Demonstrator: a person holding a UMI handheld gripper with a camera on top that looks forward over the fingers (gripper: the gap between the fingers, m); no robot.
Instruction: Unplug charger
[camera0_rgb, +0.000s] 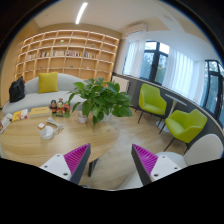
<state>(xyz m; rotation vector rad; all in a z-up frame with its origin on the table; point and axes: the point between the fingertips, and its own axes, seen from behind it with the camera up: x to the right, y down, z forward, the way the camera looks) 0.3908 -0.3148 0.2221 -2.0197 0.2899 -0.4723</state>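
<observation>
Gripper (110, 160) was held level above a round wooden table (100, 140), fingers pointing across the tabletop toward the room. Fingers stood apart w/ a clear gap between the magenta pads (76, 157); nothing was held or touched. Judged a carrying or searching pose rather than an approach, since no target sat ahead of the fingers.

Charger: not identifiable in this view. No plug, socket or cable could be made out. A dark strip lay on the tabletop between the fingers, just ahead of them, but it could not be told whether that was a cable, a gap or part of the gripper housing. Task therefore assessed as not started; locating the charger and its outlet appeared to be the step in hand.

Surroundings noted: potted plant (100, 97) stood near the table's middle, beyond the fingers. Small items (58, 106) were grouped to the left of the plant, too small to name. A white object (47, 130) and flat papers lay nearer the table edge on that side. Two lime-green chairs (185, 123) stood beyond the table, to the right, by the windows (160, 62). A sofa w/ yellow cushion (47, 82) sat under wall shelving (70, 52) at the back left.

Risk, as judgement: clutter and plant leaves could obstruct reach if the charger lay on the far side. Recommend sweeping the view toward the table edge and the walls for an outlet.
</observation>
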